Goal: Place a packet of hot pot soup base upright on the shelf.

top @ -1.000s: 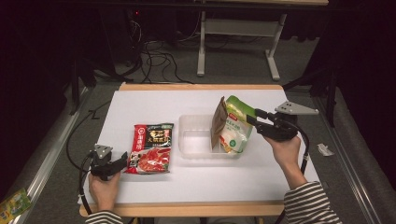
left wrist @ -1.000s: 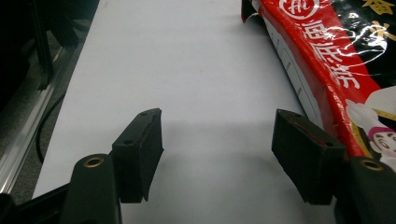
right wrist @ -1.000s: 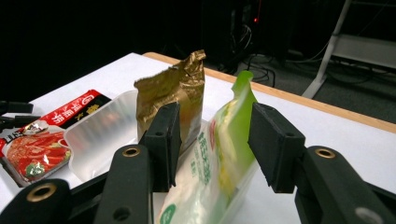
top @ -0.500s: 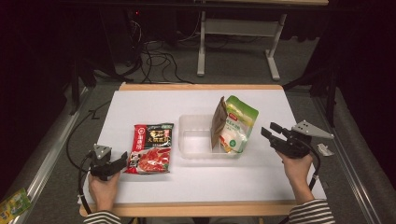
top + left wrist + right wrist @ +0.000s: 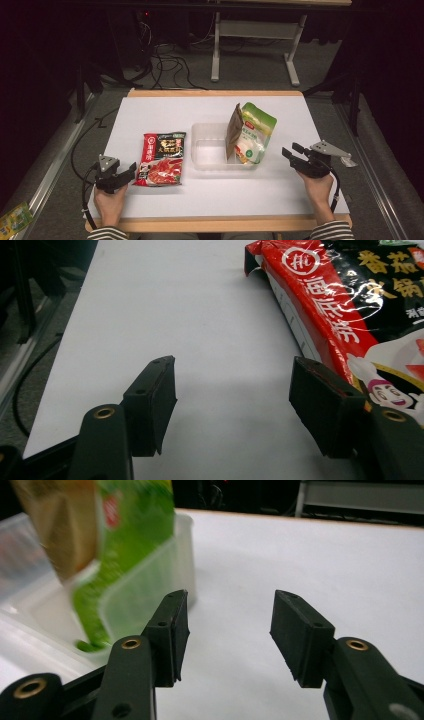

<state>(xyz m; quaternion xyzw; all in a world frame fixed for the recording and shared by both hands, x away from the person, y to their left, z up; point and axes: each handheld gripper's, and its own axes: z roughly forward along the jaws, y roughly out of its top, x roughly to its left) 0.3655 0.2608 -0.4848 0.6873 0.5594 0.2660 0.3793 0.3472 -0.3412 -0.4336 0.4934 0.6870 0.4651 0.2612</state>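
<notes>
Light falls from overhead onto the white table point(image 5: 210, 195), bright and even, while the floor and room from nine through twelve to three o'clock sink into near black. Shadows under the objects are short and soft. Glare streaks the red packet point(image 5: 345, 305) in the left gripper view. In the right gripper view the green pouch point(image 5: 135, 555) and clear tray point(image 5: 182, 565) at ten o'clock are smeared, probably motion blur.

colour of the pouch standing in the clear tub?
Green and white front with a brown side panel on the pouch, standing in the tub. Best in the high view.
</notes>
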